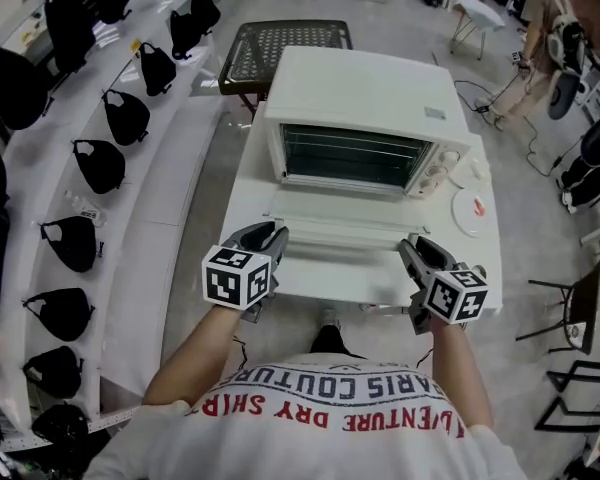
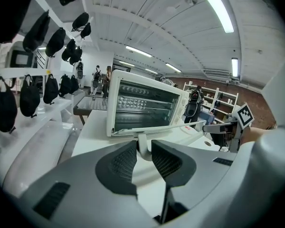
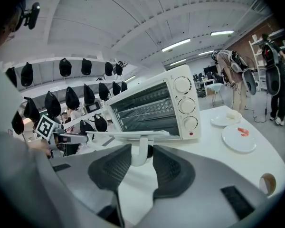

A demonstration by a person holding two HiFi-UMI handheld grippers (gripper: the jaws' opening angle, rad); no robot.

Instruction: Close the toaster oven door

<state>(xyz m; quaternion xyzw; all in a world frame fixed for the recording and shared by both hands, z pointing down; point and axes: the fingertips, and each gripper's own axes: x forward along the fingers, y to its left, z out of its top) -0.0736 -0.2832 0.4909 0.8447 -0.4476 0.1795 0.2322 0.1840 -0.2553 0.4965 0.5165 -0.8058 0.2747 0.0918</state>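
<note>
The white toaster oven (image 1: 360,98) stands on a white table (image 1: 245,183) with its door (image 1: 330,216) folded down flat toward me. My left gripper (image 1: 270,240) is shut on the left end of the door handle (image 1: 335,252), and my right gripper (image 1: 417,253) is shut on its right end. In the left gripper view the handle's white post (image 2: 142,144) sits between the dark pads of the left gripper (image 2: 144,158), with the oven (image 2: 142,101) behind. In the right gripper view the other post (image 3: 141,151) is clamped by the right gripper (image 3: 142,161).
A white plate (image 1: 470,211) with a red bit lies right of the oven, and a smaller plate (image 3: 225,118) lies behind it. A black mesh table (image 1: 285,48) stands beyond the oven. White shelves with black bags (image 1: 100,163) run along the left. People stand at the back right.
</note>
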